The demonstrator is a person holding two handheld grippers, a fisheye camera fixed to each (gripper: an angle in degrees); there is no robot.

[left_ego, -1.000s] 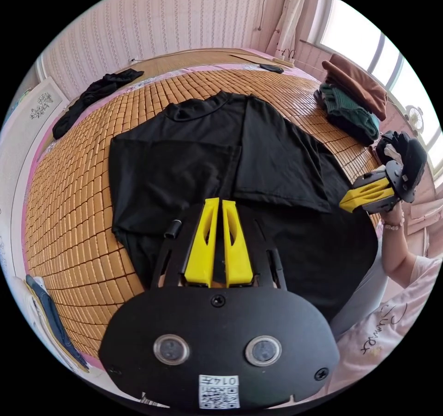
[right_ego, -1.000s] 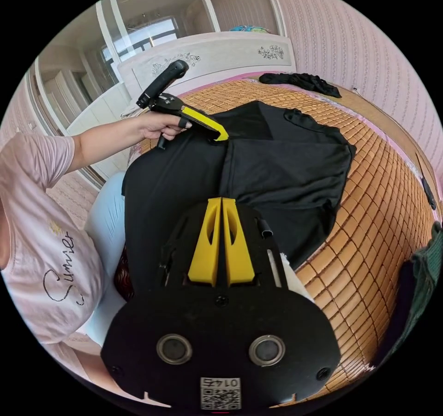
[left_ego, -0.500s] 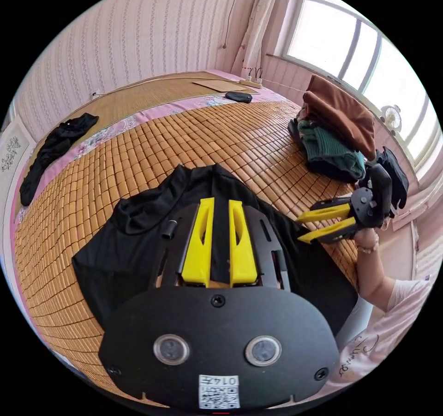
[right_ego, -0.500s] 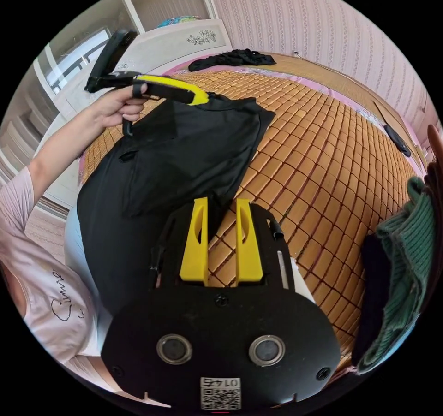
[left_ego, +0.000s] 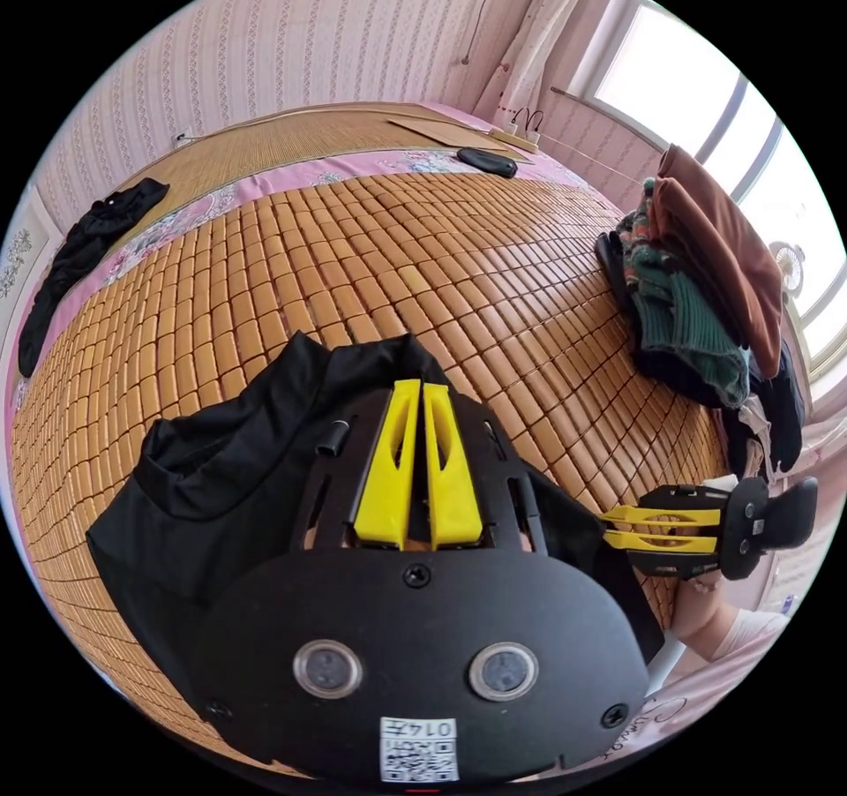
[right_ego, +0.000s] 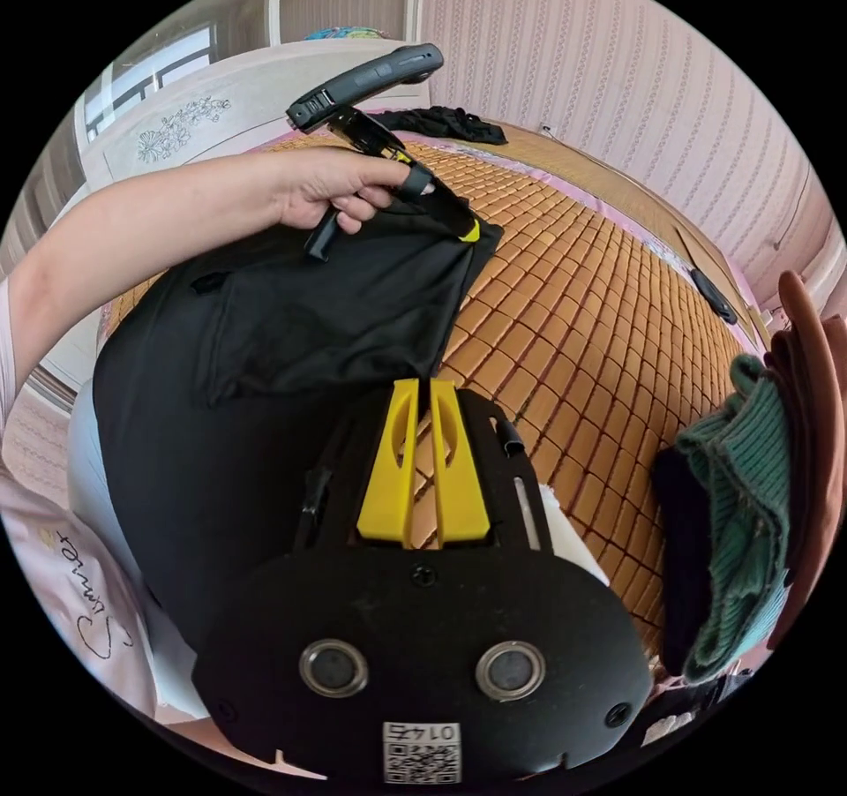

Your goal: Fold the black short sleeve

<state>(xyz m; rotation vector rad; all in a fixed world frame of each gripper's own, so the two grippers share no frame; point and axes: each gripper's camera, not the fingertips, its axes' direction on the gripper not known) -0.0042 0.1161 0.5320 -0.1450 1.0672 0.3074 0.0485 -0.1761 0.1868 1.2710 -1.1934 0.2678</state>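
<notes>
Left gripper view has the left tongs low in the middle of the frame, yellow jaws pressed almost together over the collar end of the black short-sleeve shirt; whether cloth sits between them I cannot tell. The shirt lies bunched across the lower half of the frame on the woven bamboo bed mat. At the lower right the right tongs stand nearly closed at the shirt's edge; in the right gripper view their tips meet at a corner of the cloth, the grip itself hidden.

This looks like the crosswise fold, the top end being brought toward the hem. The next move would call for both corners carried level and laid square.

A pile of brown and green folded clothes sits close at the right, a crumpled black garment at the upper left, well apart.
</notes>
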